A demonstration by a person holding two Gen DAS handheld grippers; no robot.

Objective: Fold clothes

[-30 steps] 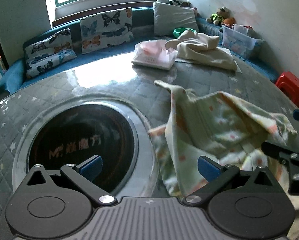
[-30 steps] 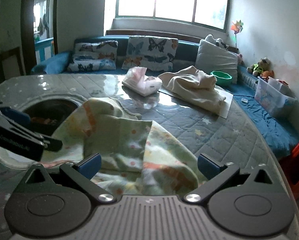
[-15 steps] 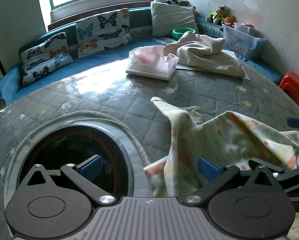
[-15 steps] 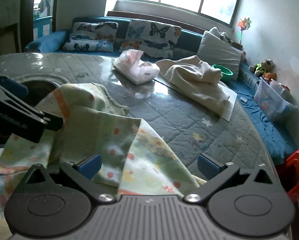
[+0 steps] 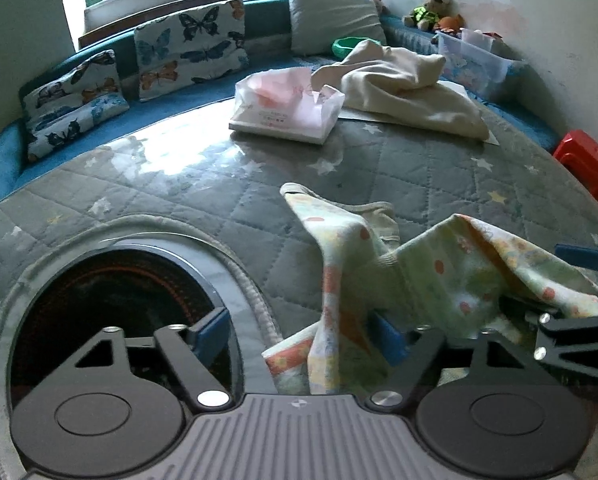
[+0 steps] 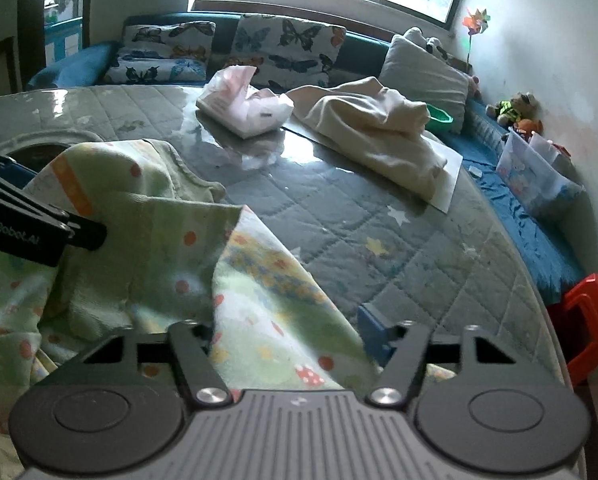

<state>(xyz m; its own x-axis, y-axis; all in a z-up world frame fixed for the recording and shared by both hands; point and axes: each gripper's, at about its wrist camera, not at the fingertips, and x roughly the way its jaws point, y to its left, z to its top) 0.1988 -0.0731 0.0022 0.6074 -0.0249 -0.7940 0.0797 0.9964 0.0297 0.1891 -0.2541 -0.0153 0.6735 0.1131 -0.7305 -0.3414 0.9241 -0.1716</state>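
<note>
Left wrist: garment (image 5: 439, 276) edge between closing left tongs (image 5: 299, 332) (bare quilt (image 5: 259, 200) beyond).

A round table (image 5: 399, 168) under a grey quilted cover with stars. A dark round inset (image 5: 111, 304) sits near left. A patterned cloth (image 5: 431, 272) lies crumpled near right. Far across lie a pink packet (image 5: 287, 106) and a cream garment (image 5: 403, 88).

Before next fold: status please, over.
Both grippers closing, jaws around patterned cloth, not clamped. Cloth crumpled on table. Nothing blocking.
</note>
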